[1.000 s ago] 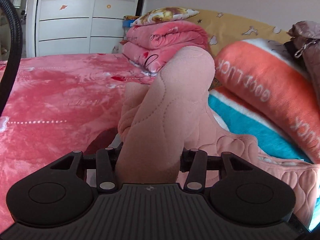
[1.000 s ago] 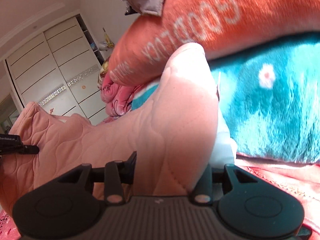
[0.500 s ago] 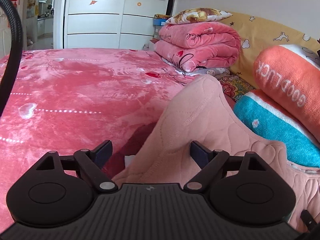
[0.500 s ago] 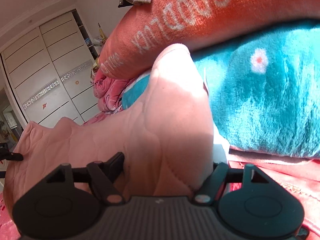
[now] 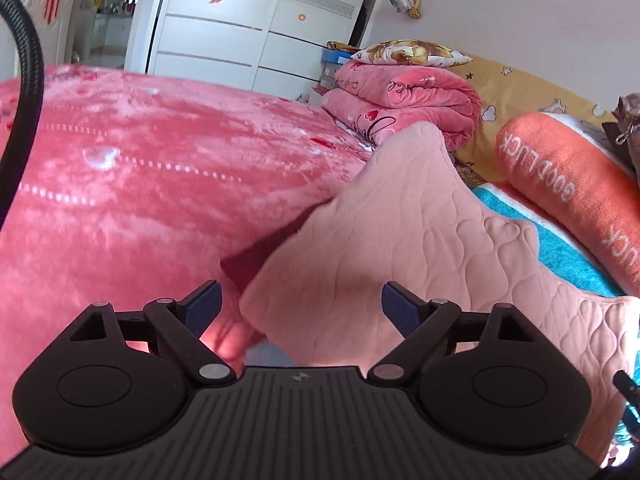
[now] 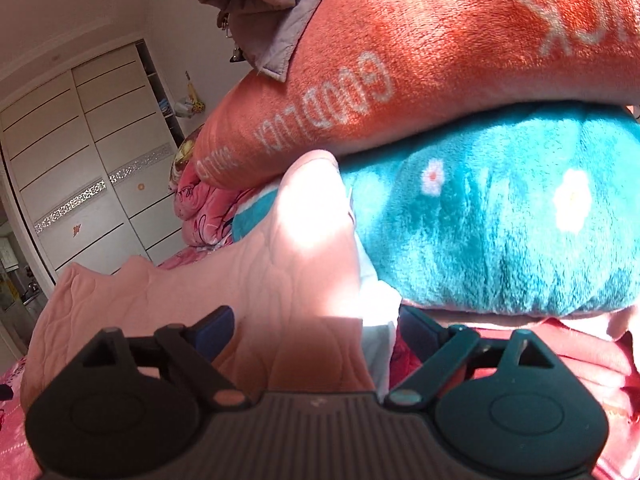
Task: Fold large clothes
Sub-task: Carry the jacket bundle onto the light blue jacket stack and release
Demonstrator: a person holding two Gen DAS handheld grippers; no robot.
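A pink quilted garment (image 5: 404,248) lies folded on the red bed cover (image 5: 140,200), its near corner reaching between my left fingers. My left gripper (image 5: 300,304) stands wide open, both pads clear of the cloth. In the right wrist view the same garment (image 6: 280,280) rises as a fold between the fingers of my right gripper (image 6: 316,330). Those jaws are opening, the cloth fills most of the gap, and neither pad presses it. A white inner layer (image 6: 378,320) shows at the fold's right edge.
An orange "GOOD LUCK" blanket roll (image 5: 568,184) (image 6: 440,52) lies on a teal flowered blanket (image 6: 500,224) (image 5: 560,248) right behind the garment. Folded pink quilts (image 5: 404,104) with a pillow sit at the headboard. A white wardrobe (image 5: 248,36) stands beyond the bed. A black cable (image 5: 28,92) hangs at left.
Both grippers let go of the pink garment and opened wide. The raised fold in the left gripper dropped onto the bed, and the left gripper pulled back and lower.
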